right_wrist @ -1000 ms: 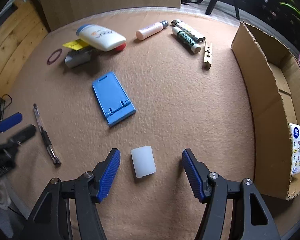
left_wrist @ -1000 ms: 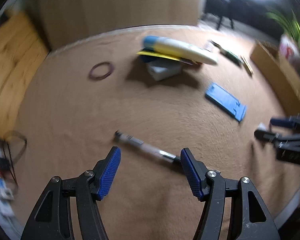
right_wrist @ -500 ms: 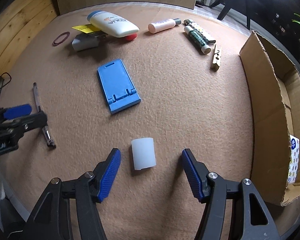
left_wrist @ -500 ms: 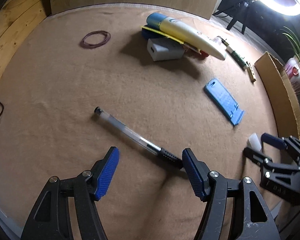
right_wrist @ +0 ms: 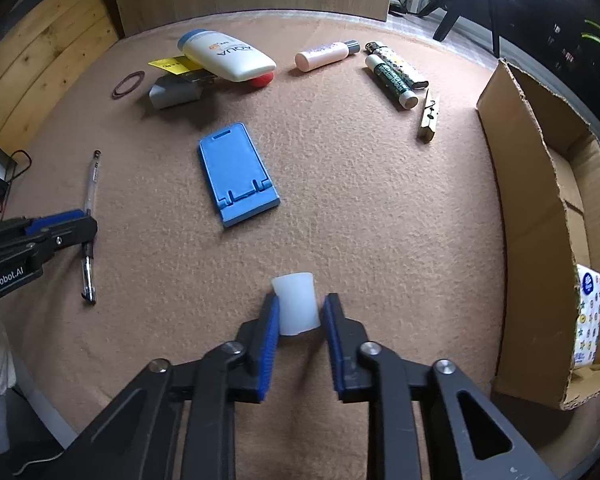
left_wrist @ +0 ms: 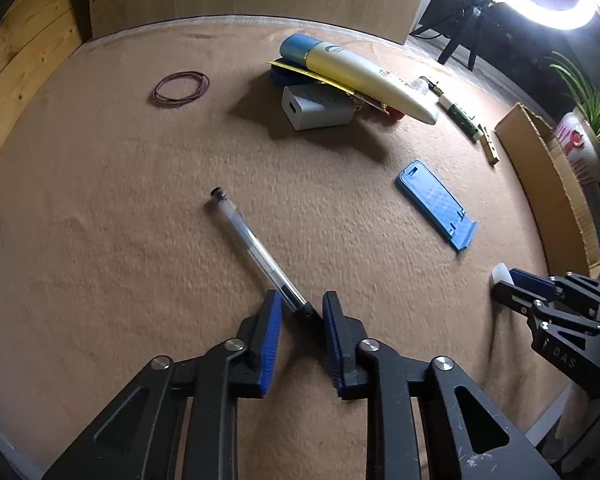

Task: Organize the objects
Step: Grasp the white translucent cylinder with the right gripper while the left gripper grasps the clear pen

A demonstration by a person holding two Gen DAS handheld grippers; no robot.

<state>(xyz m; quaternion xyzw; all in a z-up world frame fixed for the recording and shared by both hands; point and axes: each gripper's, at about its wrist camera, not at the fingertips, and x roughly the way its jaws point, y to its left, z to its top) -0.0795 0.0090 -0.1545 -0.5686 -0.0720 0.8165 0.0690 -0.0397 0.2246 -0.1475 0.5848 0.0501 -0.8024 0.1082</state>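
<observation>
The left gripper [left_wrist: 298,312] is pointing down at the brown mat [left_wrist: 100,240], and its blue jaws are closing on the pen [left_wrist: 256,252]. The dark grip end of the pen is sitting between the pads, and the pads look like they are touching it. The rest of the pen is lying on the mat, pointing away toward 11 o'clock.

The right gripper [right_wrist: 299,314] is closing too. A small white cup [right_wrist: 296,303] (it looks soft and milky) is sitting between its jaws, and both blue pads are pressing on its sides. The cup is resting on the mat at the 6 o'clock edge.

In the right wrist view, a blue phone stand [right_wrist: 238,174] is lying flat just past the cup, toward 11 o'clock. Farther off at 11 o'clock a white lotion bottle [right_wrist: 226,58] is resting on a grey block [right_wrist: 174,94]. A cardboard box [right_wrist: 540,216] is standing open at 3 o'clock. A wooden clothespin [right_wrist: 429,117] is lying at 1 o'clock, near two tubes.
</observation>
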